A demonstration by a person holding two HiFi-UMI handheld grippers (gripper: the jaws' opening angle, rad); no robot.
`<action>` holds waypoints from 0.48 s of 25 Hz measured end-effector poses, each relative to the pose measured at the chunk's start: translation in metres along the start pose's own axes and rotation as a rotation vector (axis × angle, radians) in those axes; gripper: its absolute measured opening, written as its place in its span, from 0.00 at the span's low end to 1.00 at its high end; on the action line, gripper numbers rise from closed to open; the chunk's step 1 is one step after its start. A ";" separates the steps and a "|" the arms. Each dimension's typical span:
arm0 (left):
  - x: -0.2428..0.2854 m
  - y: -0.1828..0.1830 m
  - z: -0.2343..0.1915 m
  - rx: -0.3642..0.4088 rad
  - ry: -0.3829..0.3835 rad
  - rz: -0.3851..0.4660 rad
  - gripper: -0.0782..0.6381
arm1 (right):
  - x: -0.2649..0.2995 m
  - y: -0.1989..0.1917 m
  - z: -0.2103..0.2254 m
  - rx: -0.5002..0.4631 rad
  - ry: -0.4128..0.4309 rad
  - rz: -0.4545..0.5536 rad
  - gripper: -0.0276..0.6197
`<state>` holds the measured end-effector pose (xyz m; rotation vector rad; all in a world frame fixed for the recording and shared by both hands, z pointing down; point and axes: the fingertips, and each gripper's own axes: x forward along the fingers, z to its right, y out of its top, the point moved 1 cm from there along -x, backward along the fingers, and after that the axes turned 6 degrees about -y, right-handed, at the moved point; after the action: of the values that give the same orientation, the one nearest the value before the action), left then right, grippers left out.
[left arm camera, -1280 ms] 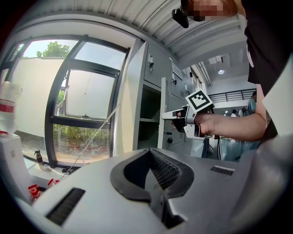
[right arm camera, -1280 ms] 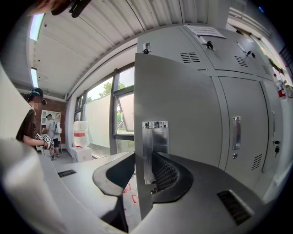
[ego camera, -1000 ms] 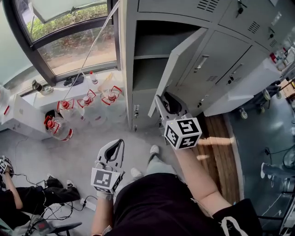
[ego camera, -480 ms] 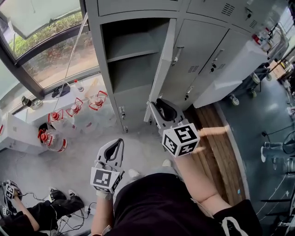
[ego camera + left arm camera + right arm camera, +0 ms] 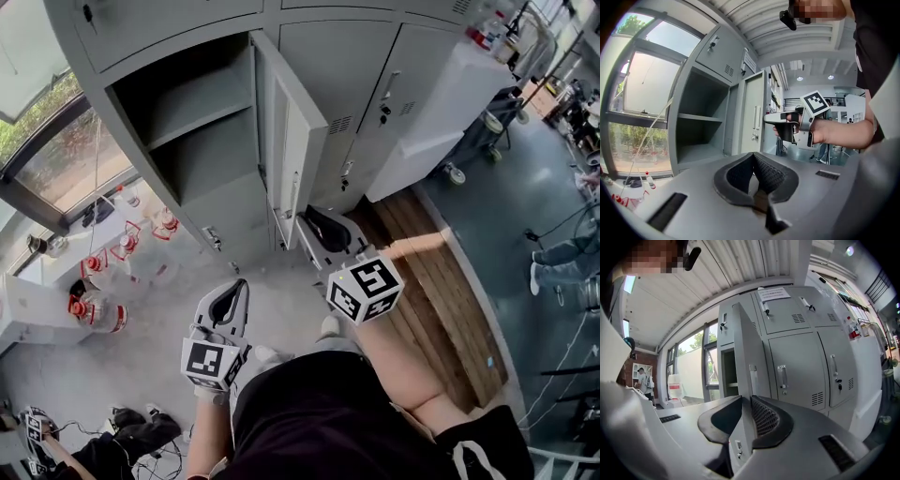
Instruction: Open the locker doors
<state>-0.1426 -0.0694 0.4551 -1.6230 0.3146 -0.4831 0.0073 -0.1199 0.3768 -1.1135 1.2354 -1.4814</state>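
- lockers (image 5: 258,19): a grey metal bank beside a window (image 5: 42,141). one tall compartment stands exposed, with a shelf (image 5: 183,112) across it and nothing visible inside.
- open door (image 5: 298,141): swung well out from the bank and seen nearly edge-on in the head view. it stands between the bare compartment and the neighbouring shut doors (image 5: 342,75).
- right gripper (image 5: 311,223): held about level, low down at the free edge of the open door. in its own view that edge stands between the two pads. the pads have just been closing and now sit against both faces of the sheet, which i judge to be a pinch grip on the door. the free edge was probably chosen because it lies farthest from the hinges, so the door swings with least effort.
- left gripper (image 5: 240,284): fingers together at the tips with nothing between them. it is held back near the body, well apart from the lockers, presumably to stay out of the door's swing.
- remaining work: the doors to the right, each with a handle (image 5: 387,86), and the upper row (image 5: 169,23) are all closed. judged progress: the first door is nearly done and the others are untouched.
- risk: the thin sheet could slip from the pads if pulled at an angle, so any pull should follow the hinge arc.
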 end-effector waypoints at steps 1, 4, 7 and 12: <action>0.007 0.001 0.005 0.005 -0.012 -0.004 0.13 | -0.002 0.001 0.008 0.001 -0.003 0.001 0.18; 0.023 0.001 0.019 0.012 -0.037 -0.020 0.13 | -0.009 0.002 0.028 0.007 -0.006 0.004 0.18; 0.039 0.002 0.030 0.012 -0.050 -0.032 0.13 | -0.013 0.004 0.047 0.000 0.001 0.006 0.18; 0.060 0.004 0.037 0.004 -0.050 -0.047 0.13 | -0.015 0.008 0.074 0.022 -0.016 0.010 0.18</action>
<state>-0.0720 -0.0661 0.4559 -1.6384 0.2383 -0.4777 0.0834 -0.1206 0.3754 -1.1009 1.2094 -1.4724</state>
